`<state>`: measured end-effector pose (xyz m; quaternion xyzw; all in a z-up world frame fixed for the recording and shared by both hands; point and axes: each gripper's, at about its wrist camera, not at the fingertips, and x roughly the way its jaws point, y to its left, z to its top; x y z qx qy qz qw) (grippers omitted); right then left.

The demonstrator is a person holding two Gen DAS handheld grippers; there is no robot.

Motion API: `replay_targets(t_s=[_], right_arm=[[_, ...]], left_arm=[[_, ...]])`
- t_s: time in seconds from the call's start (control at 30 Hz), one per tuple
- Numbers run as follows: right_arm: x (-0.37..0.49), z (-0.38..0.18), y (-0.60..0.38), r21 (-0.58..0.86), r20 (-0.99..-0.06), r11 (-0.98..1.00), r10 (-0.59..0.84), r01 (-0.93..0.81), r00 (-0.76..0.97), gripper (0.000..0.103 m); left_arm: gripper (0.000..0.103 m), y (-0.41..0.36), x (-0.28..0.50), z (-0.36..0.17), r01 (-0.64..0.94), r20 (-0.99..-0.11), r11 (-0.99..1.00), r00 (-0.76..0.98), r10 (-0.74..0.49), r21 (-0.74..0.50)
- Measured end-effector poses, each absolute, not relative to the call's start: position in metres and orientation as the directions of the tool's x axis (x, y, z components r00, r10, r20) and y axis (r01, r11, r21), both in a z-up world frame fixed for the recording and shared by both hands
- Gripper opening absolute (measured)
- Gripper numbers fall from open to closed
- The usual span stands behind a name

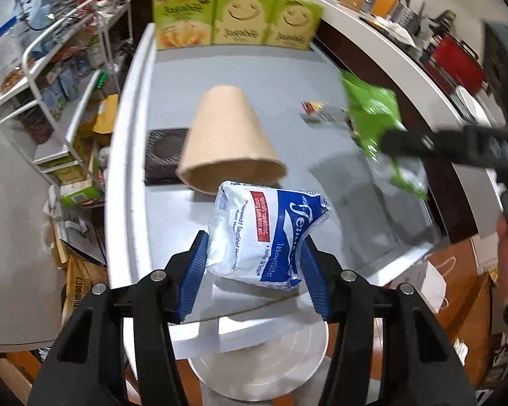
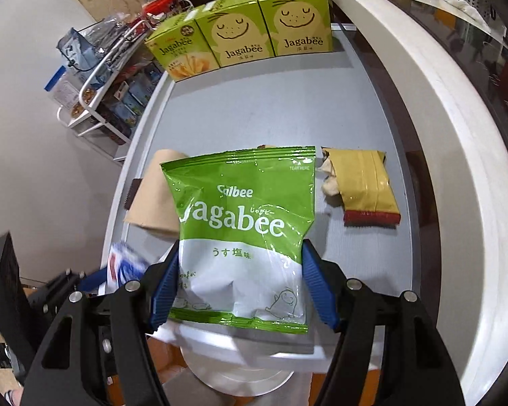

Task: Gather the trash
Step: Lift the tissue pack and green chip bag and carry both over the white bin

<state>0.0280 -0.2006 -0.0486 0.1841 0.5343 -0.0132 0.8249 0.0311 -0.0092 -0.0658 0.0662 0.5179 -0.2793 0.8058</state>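
My left gripper (image 1: pixel 255 267) is shut on a white and blue tissue pack (image 1: pixel 266 233) and holds it above the near end of the grey table (image 1: pixel 271 67). My right gripper (image 2: pixel 242 282) is shut on a green Jagabee snack bag (image 2: pixel 240 223), also held above the table; the bag and the gripper arm show at the right of the left wrist view (image 1: pixel 376 118). A brown paper cup (image 1: pixel 228 142) lies on its side on the table. A yellow and red wrapper (image 2: pixel 364 186) lies on the table to the right.
Three green Jagabee boxes (image 1: pixel 235 17) stand at the table's far end. A dark square coaster (image 1: pixel 164 155) lies beside the cup. A white wire rack (image 1: pixel 50 84) full of goods stands to the left. A white curved counter (image 2: pixel 423 101) runs along the right.
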Motion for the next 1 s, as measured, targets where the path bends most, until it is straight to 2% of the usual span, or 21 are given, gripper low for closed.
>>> replay_targets(t_s=[0.5,1.0], right_arm=[[-0.033,-0.027,-0.178,0.317,-0.863,0.929,0.198,0.193,0.465,0.066],[-0.076,-0.018,-0.156,0.314,-0.868,0.941,0.231,0.125,0.439,0.066]], left_arm=[[0.054,0.018,0.029,-0.032,0.459,-0.831,0.868,0.395,-0.392,-0.191],[0.054,0.035,-0.014,-0.019,0.47,-0.83,0.866,0.405,-0.383,-0.17]])
